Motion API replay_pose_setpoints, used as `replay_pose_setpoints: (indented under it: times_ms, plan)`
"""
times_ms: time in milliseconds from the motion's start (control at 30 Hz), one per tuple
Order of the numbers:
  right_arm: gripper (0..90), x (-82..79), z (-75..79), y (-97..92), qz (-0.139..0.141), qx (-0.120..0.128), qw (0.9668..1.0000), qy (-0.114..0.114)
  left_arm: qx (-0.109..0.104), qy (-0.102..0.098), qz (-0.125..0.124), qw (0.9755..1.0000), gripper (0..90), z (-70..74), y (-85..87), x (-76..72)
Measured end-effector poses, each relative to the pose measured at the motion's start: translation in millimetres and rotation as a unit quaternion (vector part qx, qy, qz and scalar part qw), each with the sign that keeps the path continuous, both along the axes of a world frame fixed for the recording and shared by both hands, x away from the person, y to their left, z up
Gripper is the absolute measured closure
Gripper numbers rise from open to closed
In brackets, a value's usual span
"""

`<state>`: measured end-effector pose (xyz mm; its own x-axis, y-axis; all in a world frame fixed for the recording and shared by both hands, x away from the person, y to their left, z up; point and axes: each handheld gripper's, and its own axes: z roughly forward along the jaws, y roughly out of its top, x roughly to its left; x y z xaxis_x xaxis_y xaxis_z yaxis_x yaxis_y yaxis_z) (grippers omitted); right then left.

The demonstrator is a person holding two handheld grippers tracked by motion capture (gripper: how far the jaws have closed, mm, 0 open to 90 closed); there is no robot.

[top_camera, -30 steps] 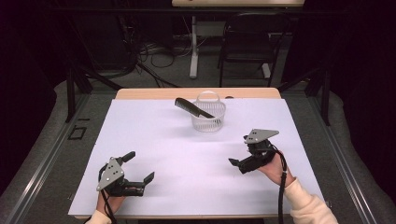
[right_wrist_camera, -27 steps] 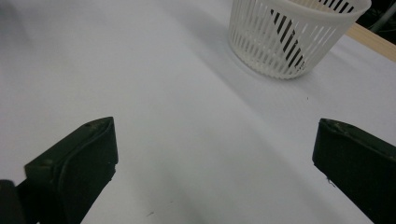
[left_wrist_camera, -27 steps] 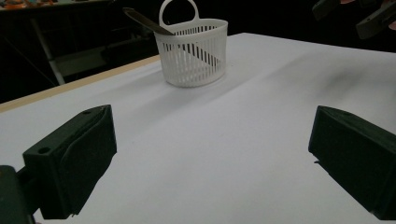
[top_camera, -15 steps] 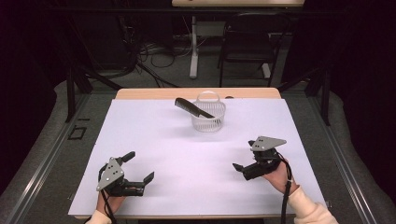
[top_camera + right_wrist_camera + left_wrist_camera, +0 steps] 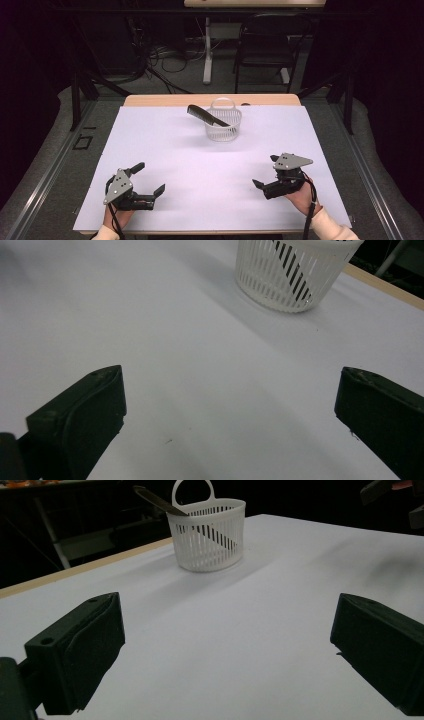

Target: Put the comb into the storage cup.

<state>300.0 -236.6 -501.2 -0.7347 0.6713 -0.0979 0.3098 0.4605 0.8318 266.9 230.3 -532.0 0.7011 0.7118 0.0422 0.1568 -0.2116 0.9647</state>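
In the high view, a table (image 5: 150,150) covered in white fills the middle of the frame, with a strip of bare wood showing along its far edge. A white slotted basket (image 5: 223,125) with a loop handle stands just above frame centre, near that far edge. A dark comb (image 5: 206,115) leans in it, its upper end jutting out over the rim toward the upper left. The left gripper (image 5: 148,182) sits at the lower left of the frame, held low over the table by a hand (image 5: 116,216) coming in from the bottom edge; its fingers are spread wide with nothing between them. The right gripper (image 5: 266,172) is at the lower right, held by the other hand (image 5: 300,198), fingers likewise apart and empty, with its cable trailing down past the sleeve. White surface lies bare between each gripper and the basket. Beyond the table, in the dark upper part of the frame, stand a chair (image 5: 265,45) and a tangle of floor cables (image 5: 160,55) (well clear of the table).

In the left gripper view, the two black fingers (image 5: 75,655) rise at the lower left and lower right corners, wide apart, with bare white table between them. The basket (image 5: 210,532) stands at upper centre, the comb (image 5: 155,500) poking out over its rim to the upper left.

In the right gripper view, the fingers (image 5: 80,415) again sit wide at the lower corners over empty white surface. The basket (image 5: 292,272) is at the upper right, cut off by the top edge, the comb's dark shape showing through the slots.
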Motion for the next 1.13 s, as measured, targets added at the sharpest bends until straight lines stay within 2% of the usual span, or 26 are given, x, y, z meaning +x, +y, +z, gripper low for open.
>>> replay_pose_setpoints:
  times_ms: [200, 767, 900, 1033, 1133]
  plan:
    - [0.0, -6.3, -3.1, -3.1, -0.004, -0.002, 1.0, 0.002, 0.0, 0.001, 0.001, 1.0, 1.0, -0.1, 0.2, -0.1]
    - [0.0, -23.0, -4.3, -15.5, -0.028, 0.012, 0.9993, -0.022, 0.002, 0.001, 0.005, 1.0, 0.9, -0.3, 1.1, 0.1]
    - [0.0, -25.2, -4.9, -17.2, -0.031, 0.013, 0.9991, -0.024, 0.002, 0.001, 0.006, 1.0, 1.0, -0.2, 1.6, 0.2]
    - [0.0, -28.2, -6.6, -16.9, -0.031, 0.0, 0.999, -0.031, 0.0, 0.001, 0.011, 0.9999, 1.0, -0.3, 3.8, 1.3]
    - [0.0, -28.3, -7.0, -18.4, -0.032, 0.007, 0.999, -0.031, -0.001, 0.002, 0.013, 0.9999, 0.9, -0.5, 4.0, 1.8]
